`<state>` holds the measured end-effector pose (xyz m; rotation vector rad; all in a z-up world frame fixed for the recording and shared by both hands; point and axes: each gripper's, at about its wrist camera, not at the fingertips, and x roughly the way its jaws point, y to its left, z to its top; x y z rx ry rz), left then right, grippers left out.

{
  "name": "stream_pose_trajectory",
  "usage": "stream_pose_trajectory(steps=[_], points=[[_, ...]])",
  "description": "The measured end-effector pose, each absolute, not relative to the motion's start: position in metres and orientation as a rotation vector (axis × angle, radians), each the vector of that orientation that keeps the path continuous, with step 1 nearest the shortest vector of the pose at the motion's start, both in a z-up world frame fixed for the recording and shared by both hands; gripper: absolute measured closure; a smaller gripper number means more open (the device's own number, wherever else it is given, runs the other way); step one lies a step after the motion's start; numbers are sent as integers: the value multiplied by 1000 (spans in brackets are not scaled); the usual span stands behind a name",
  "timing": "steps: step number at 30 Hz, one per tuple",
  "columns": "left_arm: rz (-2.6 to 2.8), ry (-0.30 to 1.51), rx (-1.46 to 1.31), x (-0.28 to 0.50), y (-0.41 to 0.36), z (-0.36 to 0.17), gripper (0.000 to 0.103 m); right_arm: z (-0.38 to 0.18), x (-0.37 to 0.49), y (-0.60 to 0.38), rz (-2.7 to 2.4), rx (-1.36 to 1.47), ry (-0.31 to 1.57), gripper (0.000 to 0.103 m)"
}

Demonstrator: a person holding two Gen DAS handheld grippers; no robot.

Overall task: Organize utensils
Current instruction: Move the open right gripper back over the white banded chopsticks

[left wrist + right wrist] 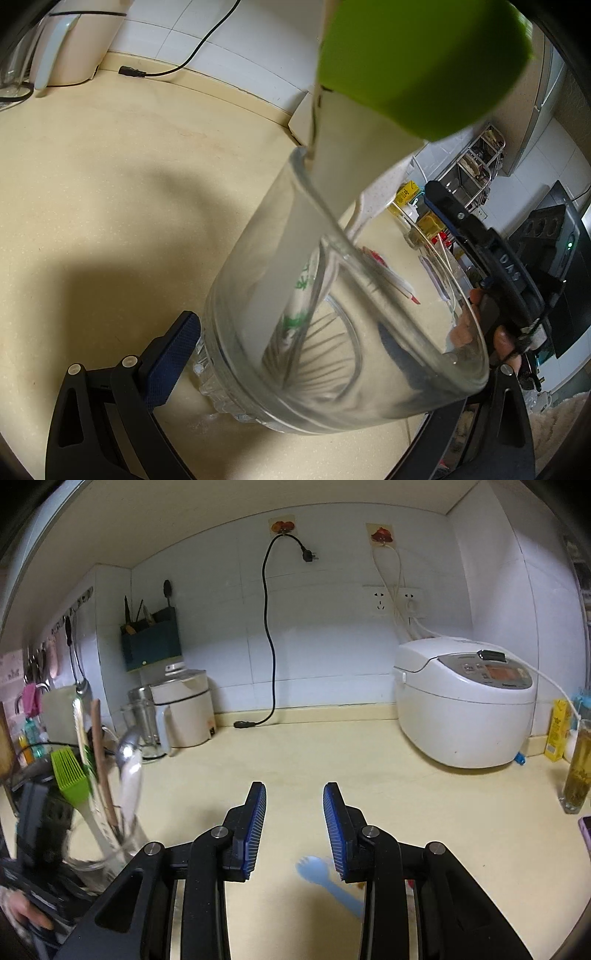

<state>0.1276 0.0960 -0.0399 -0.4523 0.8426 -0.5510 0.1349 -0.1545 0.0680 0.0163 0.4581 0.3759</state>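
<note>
Right fingers (258, 823) apart (empty); left fingers (173, 354) around glass (258, 332)

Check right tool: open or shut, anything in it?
Open and empty. The right tool shows bare counter between its pads; the blue spork lies on the counter beneath, not gripped.

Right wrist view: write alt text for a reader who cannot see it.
An open right hand-held gripper hovers over a cream countertop, empty, with a pale blue plastic spork lying just below it. A clear glass jar of utensils stands at left, a white rice cooker at right.
</note>
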Motion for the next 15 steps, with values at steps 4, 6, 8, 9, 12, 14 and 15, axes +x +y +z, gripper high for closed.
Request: stream_pose_trajectory(steps=[4,6,8,9,12,14,15], points=[[-550,842,-453,127,96,-39,3,59,136,-154,393,6,456,70],[-549,842,-454,128,96,-39,3,56,135,-152,394,-6,453,70],[-550,842,-453,128,96,-39,3,50,136,-152,399,-10,466,70],[-549,843,-453,127,96,-39,3,49,137,-152,406,-4,468,70],[-549,842,-453,127,96,-39,3,48,139,-155,415,13,462,70],[-549,842,-454,127,96,-39,3,47,143,-157,416,28,482,70],[-549,842,-454,127,96,-39,3,46,144,-158,409,33,487,70]])
